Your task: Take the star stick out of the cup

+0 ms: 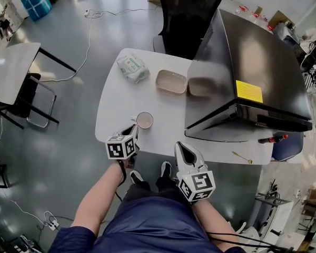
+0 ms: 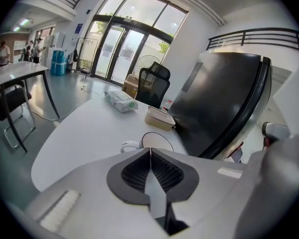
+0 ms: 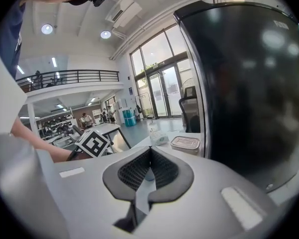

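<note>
A white cup (image 1: 144, 120) with a handle stands near the table's front edge, and I see nothing inside it from above. My left gripper (image 1: 134, 130) is shut and empty, its tips just in front of the cup (image 2: 154, 140); in the left gripper view the gripper (image 2: 150, 151) has its jaws pressed together. My right gripper (image 1: 182, 146) is shut and empty at the table's front edge, to the right of the cup; the right gripper view shows the gripper (image 3: 150, 152) closed. A thin yellowish stick (image 1: 242, 156) lies on the table's front right corner.
A big black appliance (image 1: 247, 73) fills the right of the white table (image 1: 116, 109). A beige lidded container (image 1: 171, 81) and a pack of wipes (image 1: 132, 67) lie at the back. A black office chair (image 1: 189, 9) stands behind. A red-tipped item (image 1: 274, 139) lies under the appliance's front.
</note>
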{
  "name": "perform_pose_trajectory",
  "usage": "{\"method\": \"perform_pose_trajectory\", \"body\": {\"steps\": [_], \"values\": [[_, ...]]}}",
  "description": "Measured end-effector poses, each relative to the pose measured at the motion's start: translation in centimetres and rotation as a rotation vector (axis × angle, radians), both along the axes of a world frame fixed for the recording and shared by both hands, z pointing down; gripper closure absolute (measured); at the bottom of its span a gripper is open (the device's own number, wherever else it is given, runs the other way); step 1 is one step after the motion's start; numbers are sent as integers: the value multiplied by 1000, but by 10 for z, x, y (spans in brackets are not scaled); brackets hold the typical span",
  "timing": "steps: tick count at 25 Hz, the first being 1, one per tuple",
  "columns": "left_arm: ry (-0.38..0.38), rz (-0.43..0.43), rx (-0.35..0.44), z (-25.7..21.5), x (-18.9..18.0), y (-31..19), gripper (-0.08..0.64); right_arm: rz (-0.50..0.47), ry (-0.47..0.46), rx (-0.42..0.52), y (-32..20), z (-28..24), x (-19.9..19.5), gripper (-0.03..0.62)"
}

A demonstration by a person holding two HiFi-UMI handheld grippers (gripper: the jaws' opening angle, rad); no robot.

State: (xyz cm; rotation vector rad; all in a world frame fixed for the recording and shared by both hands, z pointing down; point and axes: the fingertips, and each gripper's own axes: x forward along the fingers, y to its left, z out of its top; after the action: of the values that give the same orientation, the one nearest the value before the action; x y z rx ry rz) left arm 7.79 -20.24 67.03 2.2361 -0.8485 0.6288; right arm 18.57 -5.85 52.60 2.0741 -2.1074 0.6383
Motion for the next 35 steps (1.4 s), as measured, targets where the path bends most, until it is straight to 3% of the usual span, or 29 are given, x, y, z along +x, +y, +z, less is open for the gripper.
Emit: {"method": "perform_pose_trajectory", "body": {"steps": [16,35], "values": [[60,88,120,-48,-14,10,552,-90,7,31,-30,-10,-18,586],[235,14,222,-135,-66,19,552,-170,7,102,-67,-41,-28,586]]}}
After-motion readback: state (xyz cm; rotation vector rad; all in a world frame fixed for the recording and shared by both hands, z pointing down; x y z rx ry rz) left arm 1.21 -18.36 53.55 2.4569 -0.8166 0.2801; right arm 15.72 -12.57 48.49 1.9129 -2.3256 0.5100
